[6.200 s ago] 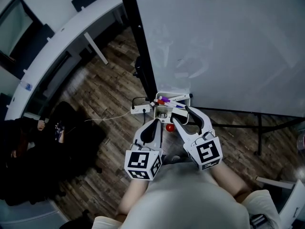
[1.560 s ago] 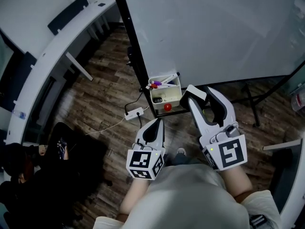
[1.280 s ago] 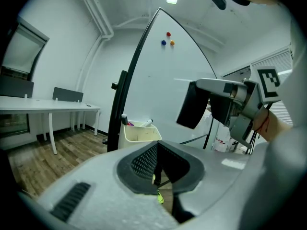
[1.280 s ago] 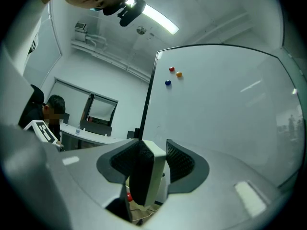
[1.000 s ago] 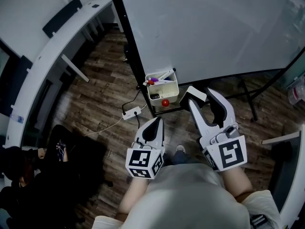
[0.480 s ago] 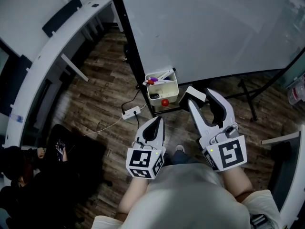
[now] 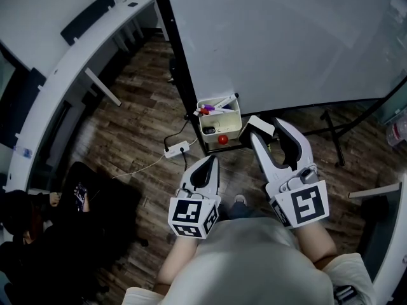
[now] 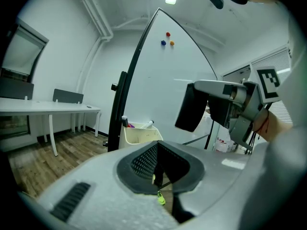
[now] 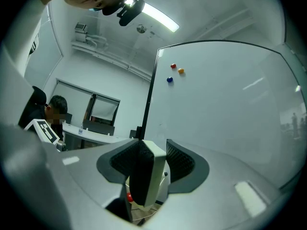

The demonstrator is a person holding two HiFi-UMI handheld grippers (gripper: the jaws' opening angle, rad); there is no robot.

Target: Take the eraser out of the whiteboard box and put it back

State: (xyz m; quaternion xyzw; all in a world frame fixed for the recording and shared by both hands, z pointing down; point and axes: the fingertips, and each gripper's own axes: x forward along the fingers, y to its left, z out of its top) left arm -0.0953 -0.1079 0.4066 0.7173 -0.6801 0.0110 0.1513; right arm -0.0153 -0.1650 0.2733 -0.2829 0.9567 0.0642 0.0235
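The white whiteboard box [image 7: 229, 126] hangs at the board's lower left corner and holds markers [image 7: 213, 108], with a red round magnet [image 7: 222, 139] on its near face. My right gripper [image 7: 268, 129] hovers to the right of the box, shut on the eraser [image 7: 260, 126]. In the right gripper view the eraser [image 9: 145, 176] stands on edge between the pads, its white back to the right and its dark felt to the left. My left gripper [image 7: 207, 165] is shut and empty, nearer me, below the box. From the left gripper view, the box [image 8: 139, 133] is ahead and the eraser [image 8: 191, 107] is up right.
The whiteboard [image 7: 286, 43] on its black frame [image 7: 182, 75] fills the upper right. A white power strip [image 7: 177, 149] with a cable lies on the wood floor left of the box. A curved white desk [image 7: 70, 62] runs at the left, with a seated person [image 7: 25, 215] beyond.
Since the earliest frame my right gripper has come away from the box with the eraser between its jaws. Over the last second both grippers have held still.
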